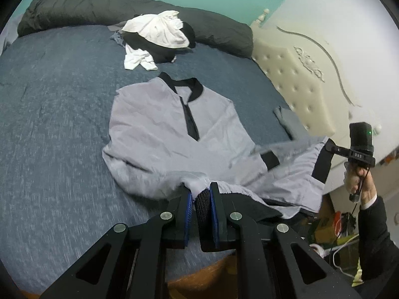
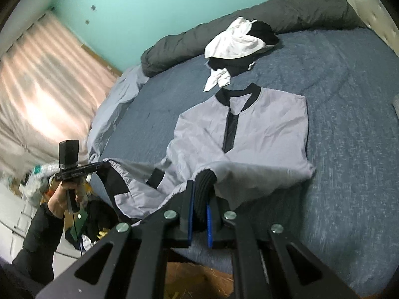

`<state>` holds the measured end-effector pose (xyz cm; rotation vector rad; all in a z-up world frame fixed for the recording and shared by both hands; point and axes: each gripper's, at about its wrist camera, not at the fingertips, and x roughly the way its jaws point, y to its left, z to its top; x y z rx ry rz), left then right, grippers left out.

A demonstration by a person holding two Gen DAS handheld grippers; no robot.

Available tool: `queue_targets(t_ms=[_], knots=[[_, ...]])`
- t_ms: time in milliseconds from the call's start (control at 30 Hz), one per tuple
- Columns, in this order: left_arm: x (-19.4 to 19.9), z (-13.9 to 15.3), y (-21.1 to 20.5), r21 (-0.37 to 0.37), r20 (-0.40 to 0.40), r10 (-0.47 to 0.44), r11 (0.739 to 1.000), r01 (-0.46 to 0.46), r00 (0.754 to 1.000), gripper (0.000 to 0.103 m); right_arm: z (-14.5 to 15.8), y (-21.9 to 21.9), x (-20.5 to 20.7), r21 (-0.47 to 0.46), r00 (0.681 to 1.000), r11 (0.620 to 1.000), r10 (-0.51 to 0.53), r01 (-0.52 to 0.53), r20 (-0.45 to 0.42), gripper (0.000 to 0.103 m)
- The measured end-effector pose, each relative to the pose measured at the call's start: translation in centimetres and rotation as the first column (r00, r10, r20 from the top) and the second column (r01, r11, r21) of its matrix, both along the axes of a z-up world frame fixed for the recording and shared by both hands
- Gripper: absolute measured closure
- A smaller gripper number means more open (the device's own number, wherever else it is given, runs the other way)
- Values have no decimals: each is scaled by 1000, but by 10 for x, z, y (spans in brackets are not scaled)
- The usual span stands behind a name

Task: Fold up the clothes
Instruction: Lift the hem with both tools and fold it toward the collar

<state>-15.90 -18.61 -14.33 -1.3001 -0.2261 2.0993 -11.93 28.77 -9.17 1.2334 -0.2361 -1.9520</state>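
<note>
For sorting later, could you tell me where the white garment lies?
The white garment lies crumpled on the blue bedspread, beyond the grey shirt's collar, before the dark rolled duvet.

open blue bedspread [image 1: 49,114] leftward, clothes heap [image 1: 157,37] beyond, headboard [image 1: 294,79] apparently close

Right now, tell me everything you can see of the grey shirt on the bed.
The grey shirt is thin, wrinkled, pale lilac-grey fabric with a black collar, placket, cuffs and ribbed hem. It lies face up on the blue bedspread, collar toward the clothes pile. The left gripper and right gripper each pinch its near hem, lifting it.
</note>
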Motion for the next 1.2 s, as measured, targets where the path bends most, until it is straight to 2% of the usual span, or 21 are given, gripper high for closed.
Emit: queue_targets(t_ms=[333,533,700,933,1000,1200], knots=[[-117,-16,3,43,44,73,996,-75,996,89,-11,-12,-110,-7,997,998,-69,70,19,96],[-192,-31,7,40,69,115,992,-118,991,89,-35,-24,-192,14,992,993,-117,116,41,96],[-262,-61,12,50,120,158,985,-165,980,89,-71,-46,-266,55,986,987,-152,148,69,96],[-340,-139,27,17,212,215,975,-223,953,88,-150,-73,-349,158,966,970,-209,184,153,96],[-352,-161,30,10,245,226,972,-235,943,86,-178,-73,-362,198,950,959,-243,204,195,96],[-368,-189,32,39,283,236,965,-258,930,86,-210,-70,-373,212,937,949,-277,232,215,95]])
